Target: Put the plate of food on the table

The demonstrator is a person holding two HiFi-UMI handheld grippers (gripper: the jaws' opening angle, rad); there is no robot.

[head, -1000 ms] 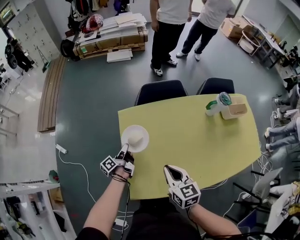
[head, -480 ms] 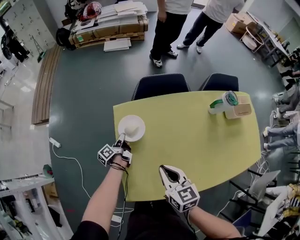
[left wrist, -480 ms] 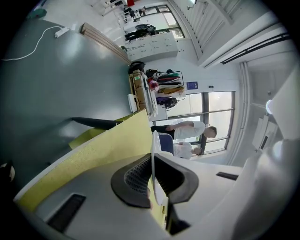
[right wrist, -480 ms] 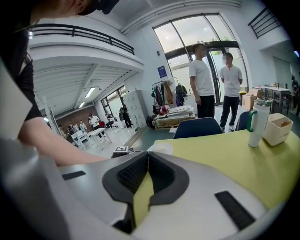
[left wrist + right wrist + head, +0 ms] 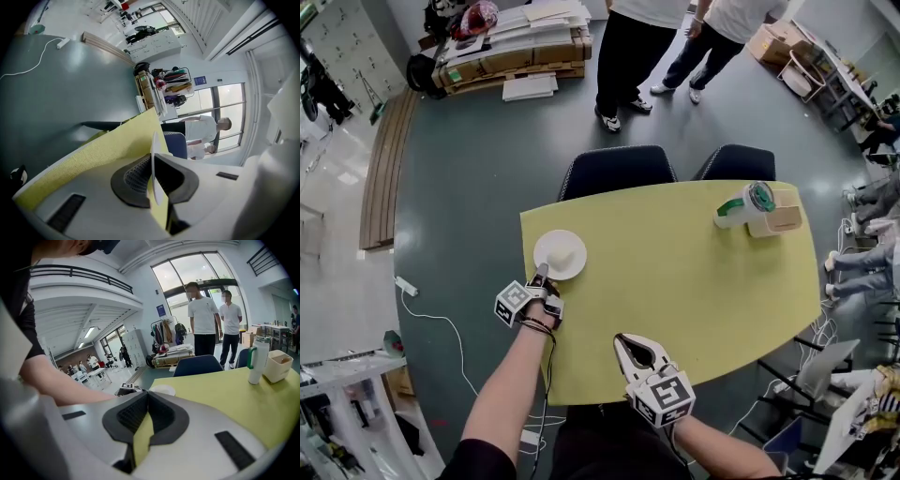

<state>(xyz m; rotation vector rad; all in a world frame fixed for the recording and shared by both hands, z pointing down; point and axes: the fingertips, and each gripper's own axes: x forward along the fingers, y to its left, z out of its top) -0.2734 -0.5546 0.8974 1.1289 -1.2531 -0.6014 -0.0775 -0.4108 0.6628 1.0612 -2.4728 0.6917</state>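
Head view with both gripper views; the placing step, at the point of set-down. The plate (image 5: pixel 546 246), white and carrying a pale mound of food (image 5: pixel 566 255), lies at the near left corner of the yellow surface (image 5: pixel 675 281). It appears to rest there, though whether its base is fully seated cannot be told. The left gripper (image 5: pixel 540 277) has its fingers (image 5: pixel 136 179) nearly closed on the near rim of the plate, which shows edge-on as a thin white line pinched between the ribbed pads. The right gripper (image 5: pixel 624 341) hangs above the near edge of the surface, well apart from the plate, with its fingers shut tip to tip and nothing between them. A tumbler (image 5: pixel 741 206) with a green handle and a tan box (image 5: pixel 778 219) stand together at the far right, clear of the work. Two chairs (image 5: pixel 617 171) are drawn up at the far side, with two people (image 5: pixel 633 52) standing beyond.

The next move probably calls for the plate to sit flat. The left fingers should then part and draw back along the rim line without dragging or tipping the plate.
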